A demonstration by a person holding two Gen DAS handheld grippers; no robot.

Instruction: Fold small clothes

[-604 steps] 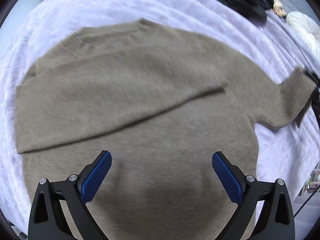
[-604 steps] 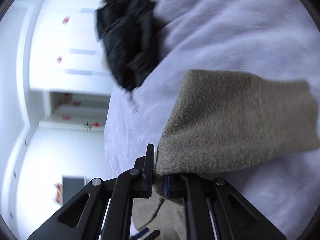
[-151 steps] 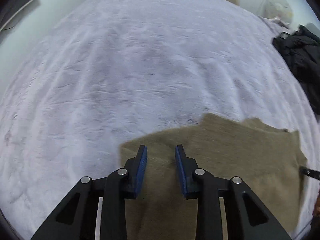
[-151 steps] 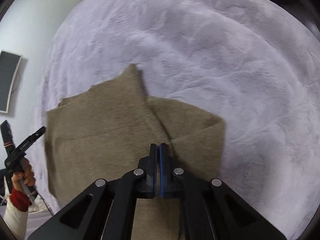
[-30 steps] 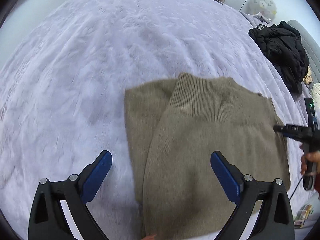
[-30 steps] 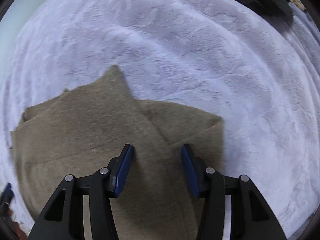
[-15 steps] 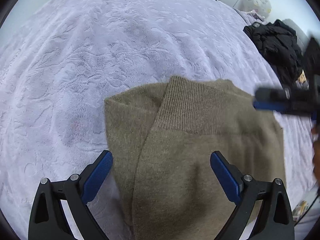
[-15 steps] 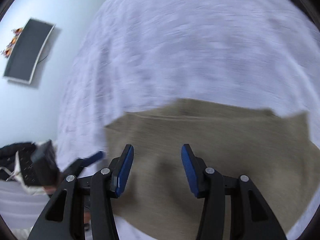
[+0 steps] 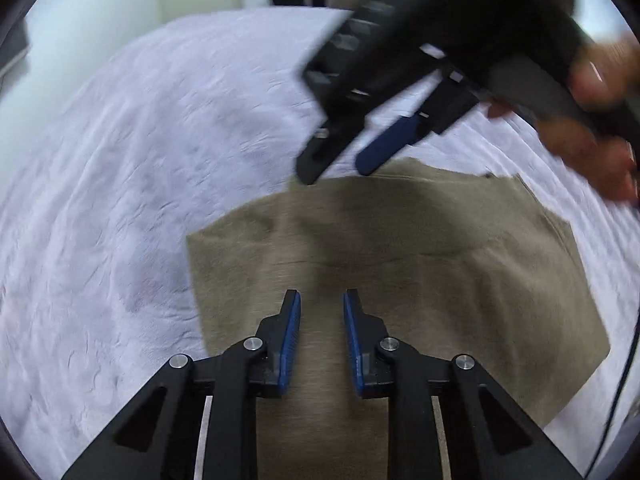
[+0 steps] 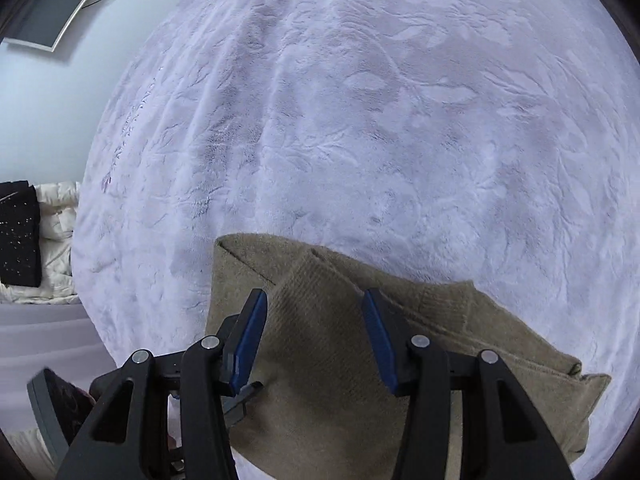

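A tan knitted sweater (image 9: 420, 264) lies folded into a rough rectangle on a pale lilac bedspread (image 9: 140, 160). My left gripper (image 9: 318, 308) hovers over its near part, jaws narrowed but apart, holding nothing. My right gripper (image 9: 340, 164) shows in the left wrist view above the sweater's far edge, blurred. In the right wrist view my right gripper (image 10: 314, 312) is open over the folded sweater (image 10: 400, 360), whose ribbed band lies between the fingers. The left gripper's tip (image 10: 240, 396) shows just under its left finger.
The bedspread (image 10: 360, 120) stretches far beyond the sweater. The person's hand (image 9: 592, 120) holds the right gripper at the upper right. A white pillow with a dark cushion (image 10: 20, 232) lies at the left bed edge. A dark screen (image 10: 60, 4) hangs on the wall.
My left gripper's jaws have narrowed from wide open. My right gripper has swung across to the sweater's far edge, over the ribbed band. The sweater lies flatter.
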